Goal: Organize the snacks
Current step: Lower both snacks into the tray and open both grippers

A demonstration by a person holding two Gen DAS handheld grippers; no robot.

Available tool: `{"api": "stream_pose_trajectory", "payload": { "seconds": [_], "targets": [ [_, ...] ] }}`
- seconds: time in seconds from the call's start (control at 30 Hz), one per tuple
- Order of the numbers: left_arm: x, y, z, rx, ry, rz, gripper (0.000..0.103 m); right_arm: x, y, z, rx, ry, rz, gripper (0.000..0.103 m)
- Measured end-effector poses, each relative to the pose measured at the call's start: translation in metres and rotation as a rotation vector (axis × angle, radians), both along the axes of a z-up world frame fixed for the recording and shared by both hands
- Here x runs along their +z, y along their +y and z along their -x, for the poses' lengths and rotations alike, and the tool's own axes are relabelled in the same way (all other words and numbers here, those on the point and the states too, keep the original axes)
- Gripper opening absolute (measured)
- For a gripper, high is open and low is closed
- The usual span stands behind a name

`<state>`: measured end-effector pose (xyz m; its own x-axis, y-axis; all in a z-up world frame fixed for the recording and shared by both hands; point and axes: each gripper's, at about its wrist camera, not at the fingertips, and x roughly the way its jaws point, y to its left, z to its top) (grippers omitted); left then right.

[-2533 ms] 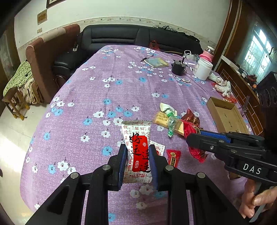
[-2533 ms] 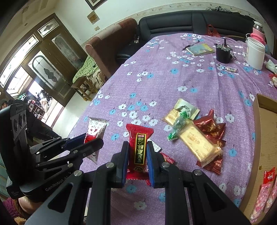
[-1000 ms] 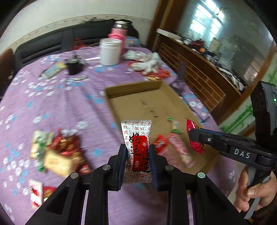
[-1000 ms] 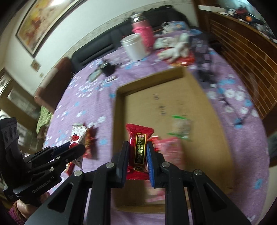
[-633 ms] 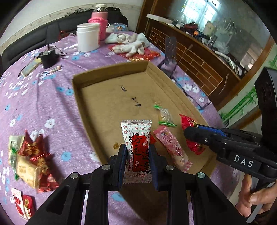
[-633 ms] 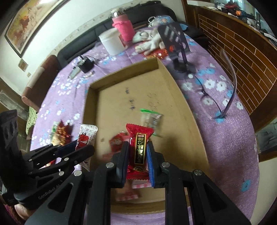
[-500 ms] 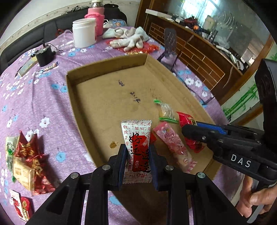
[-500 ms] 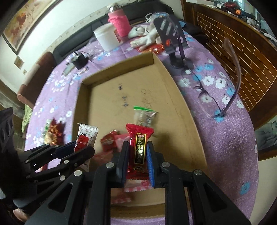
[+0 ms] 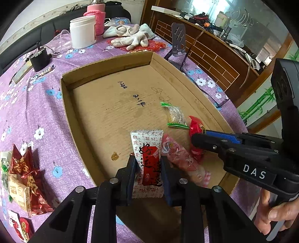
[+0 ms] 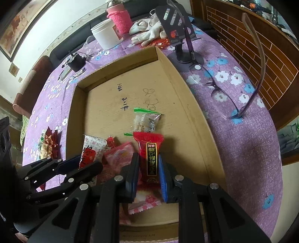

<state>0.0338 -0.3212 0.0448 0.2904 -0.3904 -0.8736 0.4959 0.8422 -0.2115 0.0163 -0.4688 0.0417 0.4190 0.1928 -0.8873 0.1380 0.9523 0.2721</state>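
Observation:
My left gripper (image 9: 148,160) hangs low over the near end of the cardboard tray (image 9: 104,104). Its jaws are opening, and the pads still touch a white and red snack packet (image 9: 147,144) standing upright between them. To its right, my right gripper (image 10: 148,158) is shut on a red candy packet (image 10: 149,142), also low over the tray (image 10: 186,130). On the tray floor lie a pink packet (image 10: 119,155) and a clear packet with green ends (image 10: 147,119). In the left wrist view the right gripper (image 9: 198,140) comes in from the right.
Several loose snacks (image 9: 22,173) lie on the purple flowered cloth left of the tray. Beyond the tray stand a white jar (image 9: 82,31), a pink-sleeved bottle (image 9: 96,16) and gloves (image 9: 130,37). A phone stand (image 10: 179,24) and glasses (image 10: 220,91) sit right of it.
Both grippers swung from the snack pile over to the cardboard tray and sank towards its floor, each still carrying its packet. In the last half second they barely moved.

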Motion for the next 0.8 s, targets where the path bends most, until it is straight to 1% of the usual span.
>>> {"api": "stream_pose_trajectory", "payload": {
  "seconds": [0.13,0.17,0.23,0.4,0.5,0.67,0.8],
  "targets": [
    [0.003,0.001,0.0,-0.003,0.003,0.012,0.03,0.007,0.0,0.003,-0.014,-0.018,0.008,0.019],
    [0.004,0.002,0.0,-0.002,0.004,0.014,0.034,0.01,0.001,0.004,-0.016,-0.025,0.012,0.019],
    [0.007,0.005,0.001,0.001,-0.002,0.021,0.039,0.016,0.002,0.005,-0.023,-0.04,0.014,0.019],
    [0.02,0.018,0.003,0.014,-0.013,0.05,0.039,0.029,0.01,0.009,-0.025,-0.078,0.009,0.019],
    [0.03,0.03,0.005,0.028,-0.026,0.068,0.039,0.034,0.019,0.009,-0.017,-0.083,-0.009,0.019],
    [0.044,0.057,0.009,0.061,-0.043,0.096,0.039,0.039,0.042,0.008,0.019,-0.086,-0.018,0.019],
    [0.049,0.08,0.013,0.09,-0.057,0.098,0.039,0.04,0.064,0.007,0.056,-0.082,-0.021,0.019]
  ]
}}
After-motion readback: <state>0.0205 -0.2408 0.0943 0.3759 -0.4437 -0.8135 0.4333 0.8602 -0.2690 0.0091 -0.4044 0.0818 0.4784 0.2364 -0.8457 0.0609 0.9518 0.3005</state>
